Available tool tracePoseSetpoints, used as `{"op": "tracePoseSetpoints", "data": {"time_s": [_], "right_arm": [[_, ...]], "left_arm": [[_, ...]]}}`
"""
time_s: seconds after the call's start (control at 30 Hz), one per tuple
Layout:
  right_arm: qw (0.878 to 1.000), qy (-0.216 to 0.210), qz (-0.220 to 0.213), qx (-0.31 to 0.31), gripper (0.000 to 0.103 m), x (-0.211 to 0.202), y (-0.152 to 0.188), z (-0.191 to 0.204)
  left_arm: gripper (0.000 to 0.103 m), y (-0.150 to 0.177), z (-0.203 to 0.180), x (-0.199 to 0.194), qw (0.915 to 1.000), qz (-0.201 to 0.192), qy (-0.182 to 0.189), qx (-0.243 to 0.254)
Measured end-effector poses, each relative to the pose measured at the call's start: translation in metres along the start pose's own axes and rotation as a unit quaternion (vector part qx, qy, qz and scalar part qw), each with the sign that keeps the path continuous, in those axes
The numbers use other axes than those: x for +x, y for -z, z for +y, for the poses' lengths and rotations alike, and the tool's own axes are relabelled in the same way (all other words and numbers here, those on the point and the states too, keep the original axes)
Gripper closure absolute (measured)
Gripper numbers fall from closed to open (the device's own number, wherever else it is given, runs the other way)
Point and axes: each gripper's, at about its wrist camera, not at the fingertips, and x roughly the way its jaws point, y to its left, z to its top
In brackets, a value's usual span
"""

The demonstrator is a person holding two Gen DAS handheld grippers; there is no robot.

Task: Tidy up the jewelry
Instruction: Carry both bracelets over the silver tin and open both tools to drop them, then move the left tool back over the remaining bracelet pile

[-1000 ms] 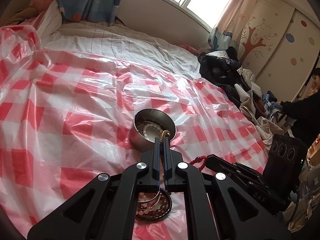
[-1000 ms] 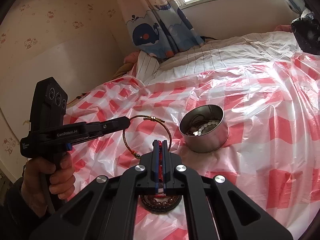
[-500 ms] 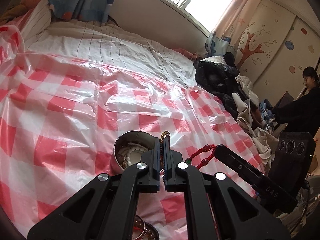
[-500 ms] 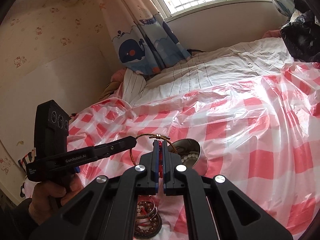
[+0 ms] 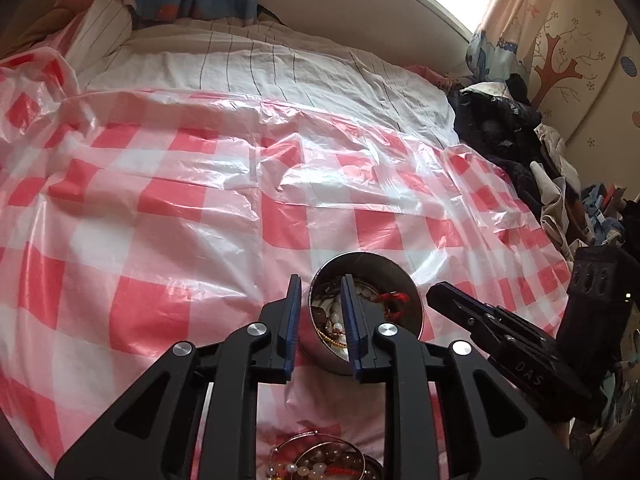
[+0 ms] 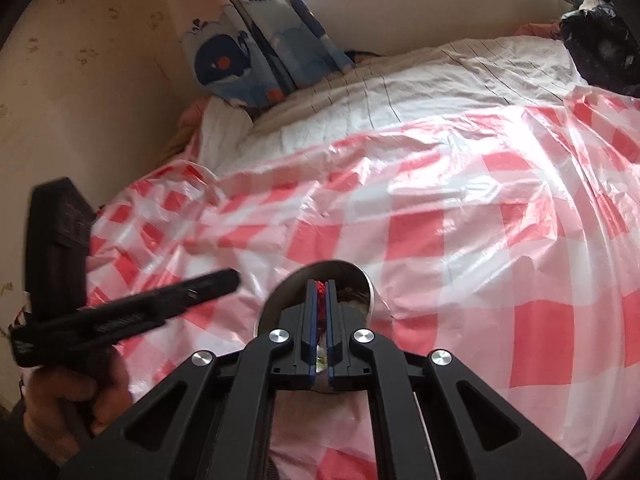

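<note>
Left gripper (image 5: 320, 292) jaws have just opened, empty, over the tin (image 5: 365, 308). My right gripper (image 6: 319, 300) jaws, just easing apart, hold the red bracelet (image 6: 320, 304); it may snag the rim and tip the tin.

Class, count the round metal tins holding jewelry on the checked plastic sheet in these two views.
1. The metal tin stands on the red-checked sheet just beyond the left gripper, and sits beneath the right gripper. Another could be hidden behind the grippers.
</note>
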Motion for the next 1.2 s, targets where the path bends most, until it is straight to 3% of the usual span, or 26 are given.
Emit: {"op": "tracePoseSetpoints", "data": {"time_s": [0.03,0.07,0.23,0.4,0.5,0.63,0.73,0.97,1.2], "right_arm": [[1.0,0.005,-0.006,0.003,0.077,-0.006,0.002,-0.003],[1.0,0.01,-0.013,0.003,0.073,-0.013,0.003,-0.005],[1.0,0.007,-0.021,0.014,0.065,-0.048,0.029,-0.009],[1.0,-0.001,0.009,0.028,0.058,-0.067,0.086,-0.003],[0.999,-0.004,0.017,0.032,0.053,-0.07,0.108,0.004],[0.999,-0.007,0.025,0.031,0.048,-0.062,0.117,0.011],[0.999,0.0,0.032,0.031,0.046,-0.055,0.121,0.011],[0.998,0.002,0.04,0.041,0.044,-0.044,0.124,0.004],[0.999,0.007,0.043,0.028,0.04,-0.04,0.125,0.007]], "left_arm": [[0.081,0.002,-0.001,-0.007,1.0,-0.002,-0.002,0.005],[0.08,0.006,-0.003,-0.015,0.9999,-0.004,-0.006,0.012],[0.057,0.041,-0.015,-0.053,0.9975,-0.01,-0.037,0.059],[0.048,0.09,-0.014,-0.075,0.9948,0.0,-0.06,0.082],[0.048,0.106,-0.009,-0.071,0.9944,0.026,-0.064,0.079],[0.048,0.115,-0.014,-0.069,0.9892,0.034,-0.087,0.113],[0.048,0.118,-0.003,-0.063,0.9896,0.044,-0.096,0.098],[0.048,0.115,-0.003,-0.06,0.9888,0.037,-0.104,0.1],[0.045,0.115,-0.017,-0.057,0.9818,0.031,-0.126,0.138]]}}
